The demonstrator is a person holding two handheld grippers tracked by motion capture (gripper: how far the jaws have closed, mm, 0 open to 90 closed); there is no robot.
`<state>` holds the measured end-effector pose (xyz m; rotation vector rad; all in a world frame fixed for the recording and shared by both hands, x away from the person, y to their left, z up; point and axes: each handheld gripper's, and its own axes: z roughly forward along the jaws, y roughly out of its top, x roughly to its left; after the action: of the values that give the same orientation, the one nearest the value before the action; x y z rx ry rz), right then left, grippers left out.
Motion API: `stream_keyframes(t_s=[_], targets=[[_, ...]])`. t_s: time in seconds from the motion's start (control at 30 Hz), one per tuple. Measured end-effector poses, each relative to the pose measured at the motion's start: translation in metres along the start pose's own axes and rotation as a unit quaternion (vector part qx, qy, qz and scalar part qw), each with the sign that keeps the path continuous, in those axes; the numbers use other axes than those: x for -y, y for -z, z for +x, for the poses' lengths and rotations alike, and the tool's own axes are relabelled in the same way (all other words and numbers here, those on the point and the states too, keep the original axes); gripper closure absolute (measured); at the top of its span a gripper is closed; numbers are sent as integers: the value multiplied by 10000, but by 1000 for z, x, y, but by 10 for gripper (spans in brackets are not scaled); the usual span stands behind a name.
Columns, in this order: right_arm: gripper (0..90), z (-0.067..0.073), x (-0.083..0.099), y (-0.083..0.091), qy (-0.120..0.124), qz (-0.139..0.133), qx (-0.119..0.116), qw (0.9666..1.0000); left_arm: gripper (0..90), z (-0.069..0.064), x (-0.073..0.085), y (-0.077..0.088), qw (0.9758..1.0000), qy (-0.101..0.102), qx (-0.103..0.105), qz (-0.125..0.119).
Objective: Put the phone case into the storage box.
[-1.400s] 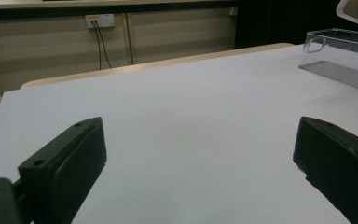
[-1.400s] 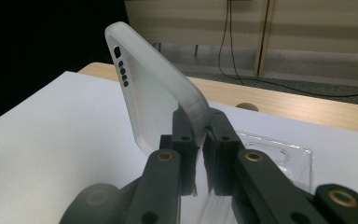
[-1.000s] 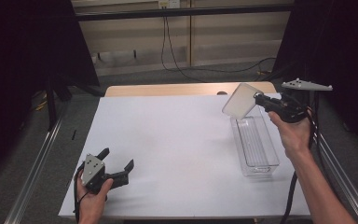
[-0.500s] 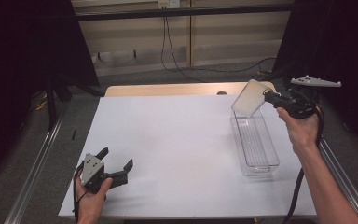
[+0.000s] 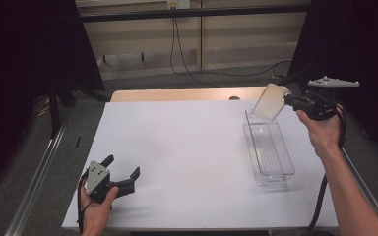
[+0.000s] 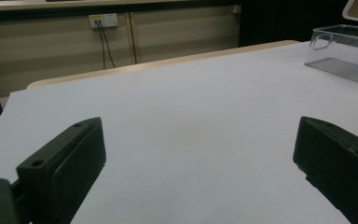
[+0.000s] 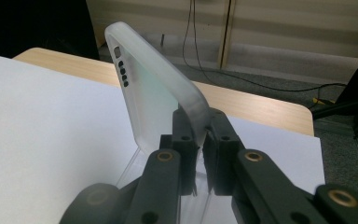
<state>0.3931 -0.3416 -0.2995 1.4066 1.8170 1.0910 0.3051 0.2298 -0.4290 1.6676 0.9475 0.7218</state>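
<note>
A frosted translucent lid hangs tilted in the air over the far end of a clear plastic box at the table's right. My right gripper is shut on the lid's edge; in the right gripper view the lid rises between the closed fingers, and my right gripper sits just above the box. My left gripper rests open near the table's front left corner, held by a hand. Its two fingers stand wide apart over bare white table, and the box shows far right.
The white tabletop has a wooden strip along its far edge. A metal rail runs along the left side. Cables and a wall socket lie beyond the table.
My right gripper has carried the lid a little farther back and to the right, above the box's far end. The left gripper has stayed put.
</note>
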Motion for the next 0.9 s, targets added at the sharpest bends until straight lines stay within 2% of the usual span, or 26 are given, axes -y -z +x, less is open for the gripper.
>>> stream_keyframes(t_s=[0.1,0.4,0.6,0.9], targets=[[836,-1,2,-3,5,58,-24,10000,23,0,0,0,10000,0,10,-4],[836,-2,5,-15,202,163,-24,9997,23,1,0,0,10000,-13,-53,-3],[837,-1,6,-24,366,244,-19,9990,21,1,0,0,10000,-11,-19,-16],[836,-5,12,-38,434,431,18,9981,21,0,1,-2,10000,-29,-9,37]])
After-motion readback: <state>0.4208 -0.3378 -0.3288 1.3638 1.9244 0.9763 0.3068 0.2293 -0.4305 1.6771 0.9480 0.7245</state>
